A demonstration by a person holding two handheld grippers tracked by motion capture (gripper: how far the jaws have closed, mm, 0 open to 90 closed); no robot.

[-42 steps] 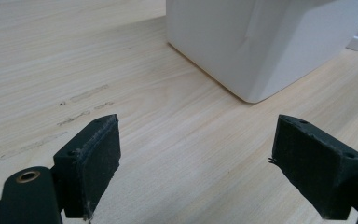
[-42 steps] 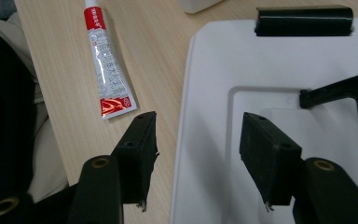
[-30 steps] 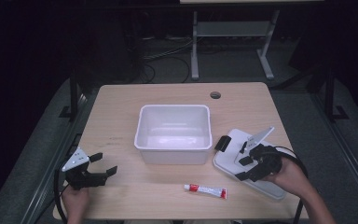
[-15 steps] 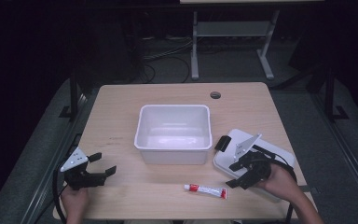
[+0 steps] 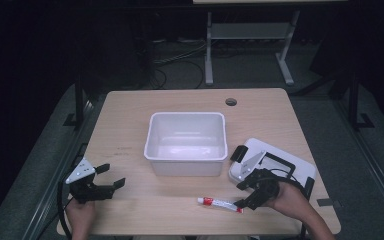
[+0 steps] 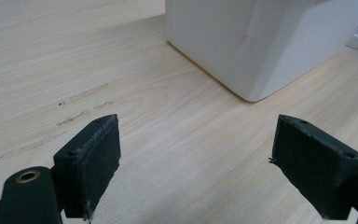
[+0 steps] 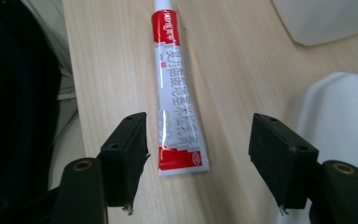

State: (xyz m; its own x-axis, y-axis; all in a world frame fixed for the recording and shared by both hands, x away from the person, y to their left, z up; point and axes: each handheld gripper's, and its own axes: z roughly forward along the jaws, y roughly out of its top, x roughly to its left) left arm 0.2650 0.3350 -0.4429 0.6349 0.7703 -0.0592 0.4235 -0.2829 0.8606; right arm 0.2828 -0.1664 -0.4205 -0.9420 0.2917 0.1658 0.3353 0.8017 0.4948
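Tube (image 7: 177,88), red and white: flat on counter (image 5: 130,125) near front edge, toward right corner; long axis along that edge. Crimped end between right gripper (image 7: 198,154) fingers (image 7: 126,154), spread wide, not touching; tube running straight ahead, cap end farthest. Right hand far nearer. Left gripper (image 5: 107,180): by front-left corner, fingers wide, empty. White bin (image 5: 187,142): mid-counter, behind tube, well apart. White tray (image 5: 300,167): at right edge, just beside right gripper, close to one finger. Nothing across tube.
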